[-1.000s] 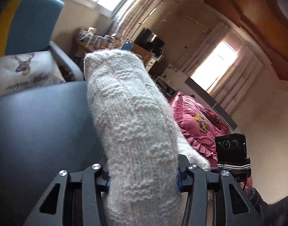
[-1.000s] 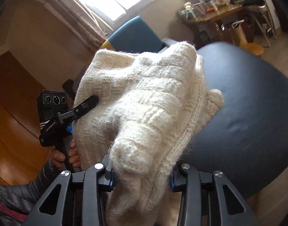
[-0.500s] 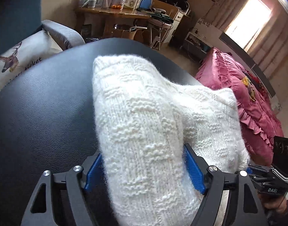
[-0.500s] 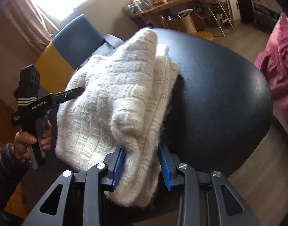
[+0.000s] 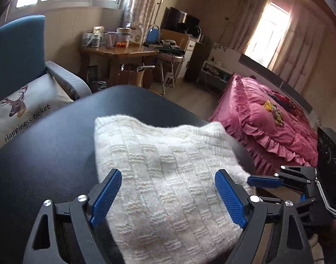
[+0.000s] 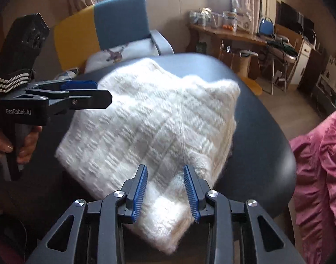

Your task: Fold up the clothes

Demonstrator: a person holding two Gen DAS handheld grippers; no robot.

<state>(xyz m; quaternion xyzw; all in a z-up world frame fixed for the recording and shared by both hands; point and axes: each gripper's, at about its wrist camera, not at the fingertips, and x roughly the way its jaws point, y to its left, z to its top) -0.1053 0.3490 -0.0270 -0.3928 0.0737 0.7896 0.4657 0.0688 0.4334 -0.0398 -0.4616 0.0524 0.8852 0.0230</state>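
A folded white sweater [image 5: 168, 176] is lying on a dark round surface [image 5: 47, 154]. The left gripper [image 5: 168, 187] is hovering with its fingers [image 5: 106, 189] spread wide, gripping nothing. The right gripper [image 6: 165, 189] is facing a sweater corner, fingers [image 6: 140, 189] parted and loose around it. The sweater's long axis is running away from the left gripper.
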